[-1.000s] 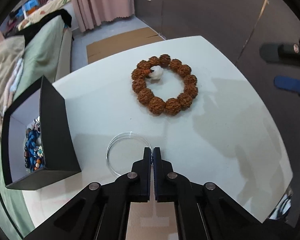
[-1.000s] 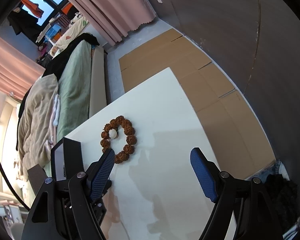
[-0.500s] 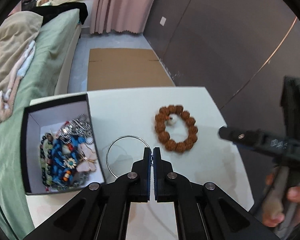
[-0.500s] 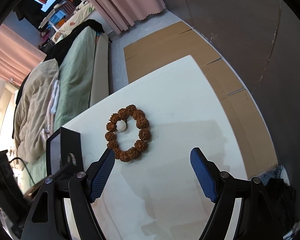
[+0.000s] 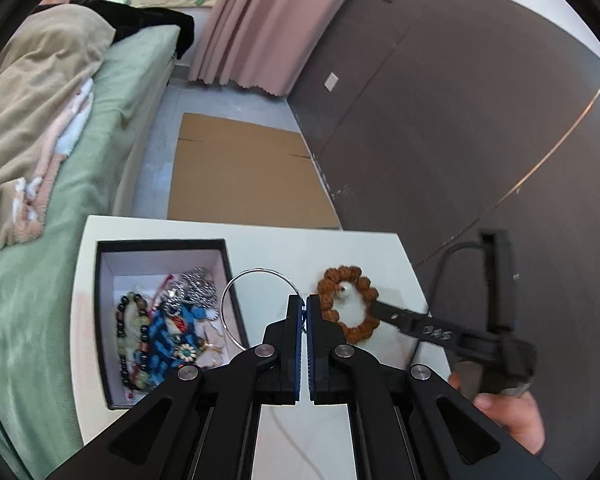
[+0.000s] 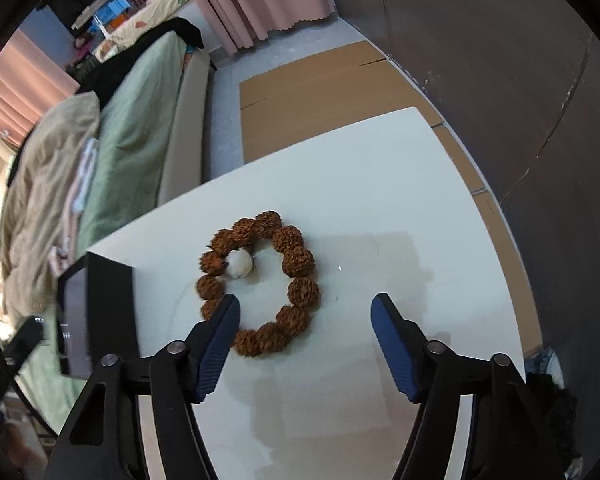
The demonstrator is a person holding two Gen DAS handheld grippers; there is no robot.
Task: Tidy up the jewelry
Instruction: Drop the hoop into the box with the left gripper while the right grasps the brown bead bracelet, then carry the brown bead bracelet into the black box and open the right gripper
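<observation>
The left gripper [image 5: 304, 307] is held above the white table [image 5: 340, 252], pointing forward and down, its two blue-padded fingers pressed together on the rim of a thin silver bangle [image 5: 236, 280]. The bangle hangs out to the left of the fingertips, in the air, overlapping the right wall of the black box [image 5: 100, 320].

The right gripper [image 6: 304, 316] reaches in low over the table from the side away from the box, its jaws spread wide with nothing between them. Its left finger [image 6: 220, 332] lies over the near-left edge of the brown bead bracelet [image 6: 296, 258]; the right finger is off to the bracelet's right, apart from it.

The box stands at the table's left edge, open-topped with a pale lining. Inside it lies a tangle of jewelry [image 5: 168, 332]: a string of dark and green beads along the left, blue beaded pieces in the middle, silvery chain toward the far end.

The bead bracelet lies flat on the table to the right of the box, well apart from it, a white bead [image 6: 239, 264] resting inside its ring on the box side.
</observation>
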